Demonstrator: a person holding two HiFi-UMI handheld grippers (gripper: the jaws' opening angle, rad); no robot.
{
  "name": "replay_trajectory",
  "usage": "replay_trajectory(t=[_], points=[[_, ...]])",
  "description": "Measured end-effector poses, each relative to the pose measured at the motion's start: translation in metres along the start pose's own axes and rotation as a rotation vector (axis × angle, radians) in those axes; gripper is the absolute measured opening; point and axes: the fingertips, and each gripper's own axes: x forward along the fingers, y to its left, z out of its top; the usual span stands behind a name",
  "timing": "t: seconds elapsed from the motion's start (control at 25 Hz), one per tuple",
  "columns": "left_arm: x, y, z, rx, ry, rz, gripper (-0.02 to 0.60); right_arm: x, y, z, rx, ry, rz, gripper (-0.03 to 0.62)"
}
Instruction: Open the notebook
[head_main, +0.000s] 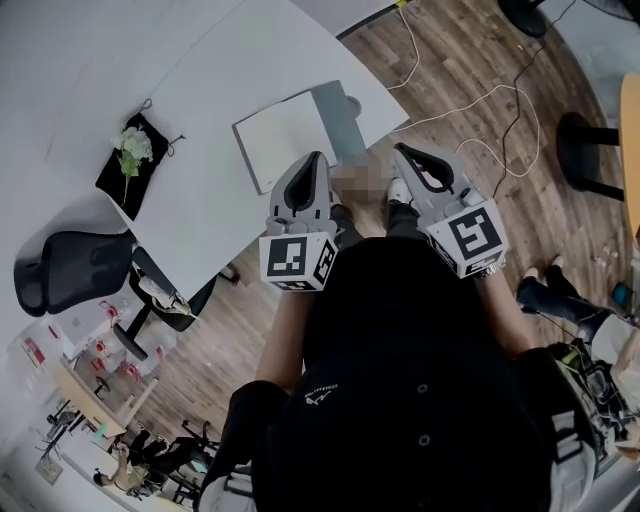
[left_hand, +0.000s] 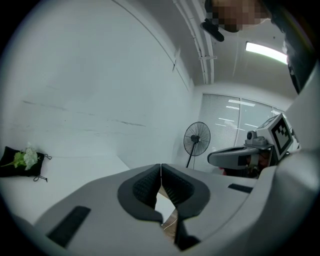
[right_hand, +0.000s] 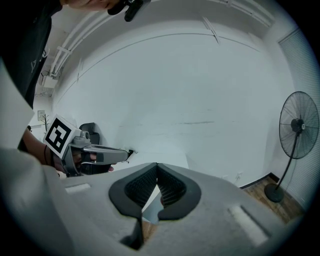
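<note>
Obs.: left hand-held gripper (head_main: 318, 160) and right hand-held gripper (head_main: 402, 150) are both held up close to the person's chest, side by side, off the worktop (head_main: 200, 210). In each gripper view the jaws are pressed together at the tips, with nothing between them.

Notebook (head_main: 285, 140) lies flat on the worktop just ahead of the left hand-held gripper's tips and a little to their left. From the right hand-held gripper it is ahead and well to the left. It shows a white face with a grey panel along the side nearer the right hand-held gripper. I cannot tell whether that panel is a cover already folded back.

Neither gripper view shows the notebook clearly. Both look upward at the wall, with a standing fan (right_hand: 298, 125) off to the right.

Risks, as judged:
- The jaws are shut, so they must be spread before reaching the cover edge; otherwise they only push the book.
- The worktop looks smooth and the book sits near its edge and corner, so a sideways nudge could slide it off to the floor.
- The cover is thin, so a pinch may take several pages with it, or crease the leaf.
- With no second contact holding the book down, lifting the cover could drag the whole book.
</note>
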Motion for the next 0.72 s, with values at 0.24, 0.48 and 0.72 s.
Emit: replay_trajectory(t=[0.24,0.48,0.72], points=[[-0.002,0.007,0.027,-0.011,-0.058,-0.006,0.008,-0.008,-0.008,0.026,0.001,-0.062,-0.025,0.005],[-0.007,0.007,0.051,0.018,-0.105,-0.021,0.008,-0.017,-0.011,0.050,-0.008,-0.104,-0.043,0.005],[-0.010,0.003,0.079,0.036,-0.159,-0.035,0.008,-0.023,-0.014,0.072,-0.024,-0.150,-0.053,0.005]])
